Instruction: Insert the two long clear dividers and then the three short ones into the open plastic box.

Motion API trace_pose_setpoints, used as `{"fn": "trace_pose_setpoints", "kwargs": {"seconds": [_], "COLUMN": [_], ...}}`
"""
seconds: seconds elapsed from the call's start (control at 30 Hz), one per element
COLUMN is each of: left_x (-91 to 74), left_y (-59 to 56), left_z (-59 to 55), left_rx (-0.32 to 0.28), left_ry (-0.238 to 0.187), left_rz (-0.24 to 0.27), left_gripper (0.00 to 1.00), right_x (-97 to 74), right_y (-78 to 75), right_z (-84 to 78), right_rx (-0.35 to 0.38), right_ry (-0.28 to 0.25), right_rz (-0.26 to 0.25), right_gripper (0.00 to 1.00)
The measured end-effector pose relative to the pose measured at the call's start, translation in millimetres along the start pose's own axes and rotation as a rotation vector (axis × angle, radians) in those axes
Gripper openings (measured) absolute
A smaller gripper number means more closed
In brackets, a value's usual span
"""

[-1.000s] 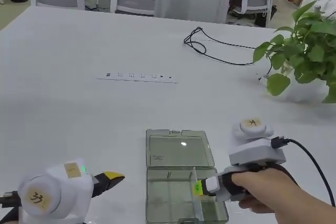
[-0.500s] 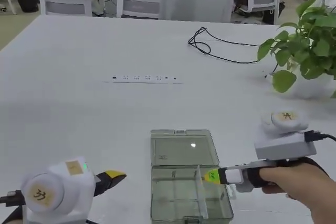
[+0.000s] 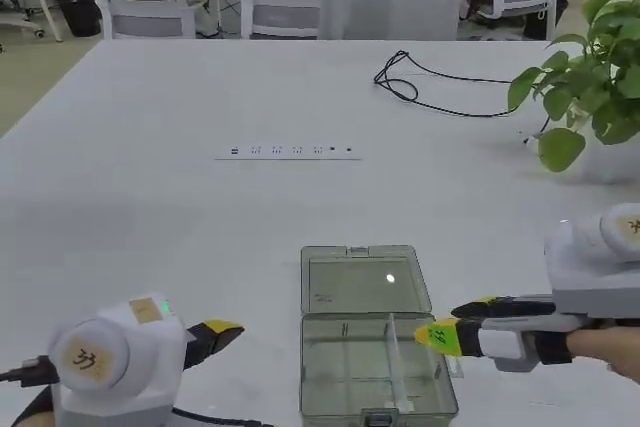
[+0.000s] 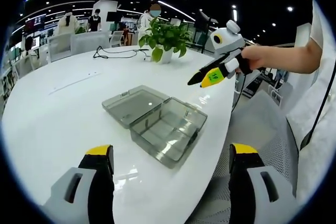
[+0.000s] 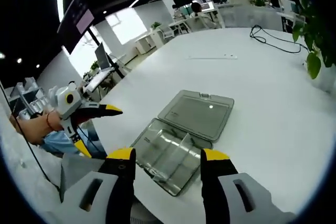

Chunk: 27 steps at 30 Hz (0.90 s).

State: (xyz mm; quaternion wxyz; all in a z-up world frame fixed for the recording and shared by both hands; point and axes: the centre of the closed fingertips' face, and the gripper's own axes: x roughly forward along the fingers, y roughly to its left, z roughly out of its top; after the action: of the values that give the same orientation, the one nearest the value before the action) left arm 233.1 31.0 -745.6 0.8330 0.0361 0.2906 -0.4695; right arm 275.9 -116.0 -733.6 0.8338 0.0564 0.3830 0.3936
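Close to the near edge of the tabletop (image 3: 150, 197): the open plastic box (image 3: 330, 377), lid (image 3: 365, 282) folded flat on the far side, base toward the person. Inside the base, one clear divider (image 3: 393, 362) standing on edge, running from hinge side to latch side, right of the middle. Little margin between base and tabletop edge. Wide bare white surface to the left, to the right and beyond the lid.

Just right of the box, the right gripper (image 3: 455, 319), yellow-tipped jaws pointing left. Tips over the base's right wall or just beside it, hard to say which from the head view. Jaws apart, nothing between them. Well left of the box, the left gripper (image 3: 215, 335), pointing right toward it, jaws spread wide and empty, open tabletop between tips and box.

Far off, well clear of both: a power strip (image 3: 290, 151) beyond the lid, a black cable (image 3: 430, 87) and a potted plant (image 3: 585, 77) toward the far right, chairs (image 3: 390, 7) past the far edge.

Added by the left gripper view: right gripper raised above the surface, not touching the box. Added by the right gripper view: divider plainly upright in the base, base corner close to the tabletop's rim.
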Motion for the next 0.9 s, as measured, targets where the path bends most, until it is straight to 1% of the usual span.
{"fn": "trace_pose_setpoints", "kwargs": {"seconds": [0.03, 0.07, 0.13, 0.23, 0.27, 0.33, 0.4, 0.43, 0.5, 0.53, 0.57, 0.6, 0.73, 0.77, 0.83, 0.87, 0.9], "left_x": [-0.1, -0.1, -0.2, 0.0, -0.2, -0.5, -0.9, -1.0, -1.4, -1.3, -1.6, -1.6, -1.3, -1.0, -0.5, -0.1, 0.5], "left_y": [0.4, 1.4, 3.6, 8.2, 10.4, 13.3, 17.5, 19.8, 24.4, 28.0, 30.9, 32.4, 40.1, 41.5, 44.7, 45.7, 47.5], "left_z": [-0.1, -0.5, -1.4, -4.9, -6.0, -8.1, -11.1, -13.5, -18.5, -20.9, -24.5, -25.7, -36.0, -37.6, -43.6, -45.6, -49.6], "left_rx": [-0.003, -0.010, -0.018, -0.038, -0.042, -0.055, -0.075, -0.083, -0.098, -0.101, -0.109, -0.113, -0.132, -0.137, -0.151, -0.153, -0.160], "left_ry": [0.001, 0.002, 0.006, 0.021, 0.023, 0.034, 0.049, 0.059, 0.081, 0.088, 0.106, 0.112, 0.163, 0.169, 0.198, 0.207, 0.224], "left_rz": [0.003, 0.008, 0.018, 0.036, 0.045, 0.058, 0.076, 0.084, 0.103, 0.112, 0.123, 0.129, 0.159, 0.164, 0.175, 0.179, 0.187], "left_gripper": [0.93, 0.93, 0.92, 0.91, 0.91, 0.90, 0.89, 0.88, 0.86, 0.85, 0.83, 0.82, 0.79, 0.78, 0.75, 0.74, 0.73], "right_x": [-1.2, -3.7, -6.5, -10.8, -12.2, -13.5, -16.0, -17.2, -18.9, -20.4, -22.1, -23.3, -28.5, -30.0, -31.8, -33.0, -33.8], "right_y": [0.0, 0.7, 3.3, 5.2, 5.9, 7.9, 9.8, 10.6, 11.0, 10.9, 10.7, 10.8, 8.8, 6.8, 3.6, 3.4, 5.1], "right_z": [-0.7, -0.8, -3.6, -5.5, -8.4, -8.5, -14.6, -15.9, -19.8, -21.5, -23.9, -25.1, -28.5, -30.8, -34.1, -35.4, -36.1], "right_rx": [-0.019, -0.064, -0.082, -0.132, -0.138, -0.183, -0.198, -0.209, -0.218, -0.238, -0.241, -0.247, -0.287, -0.296, -0.323, -0.339, -0.343], "right_ry": [0.002, -0.004, -0.003, -0.020, -0.013, -0.032, -0.023, -0.031, -0.030, -0.036, -0.037, -0.040, -0.060, -0.059, -0.052, -0.058, -0.063], "right_rz": [0.003, 0.011, 0.021, 0.040, 0.046, 0.064, 0.077, 0.085, 0.096, 0.099, 0.101, 0.105, 0.107, 0.107, 0.100, 0.104, 0.107], "right_gripper": [0.54, 0.56, 0.60, 0.64, 0.66, 0.69, 0.71, 0.73, 0.75, 0.75, 0.76, 0.77, 0.81, 0.82, 0.82, 0.82, 0.83]}}
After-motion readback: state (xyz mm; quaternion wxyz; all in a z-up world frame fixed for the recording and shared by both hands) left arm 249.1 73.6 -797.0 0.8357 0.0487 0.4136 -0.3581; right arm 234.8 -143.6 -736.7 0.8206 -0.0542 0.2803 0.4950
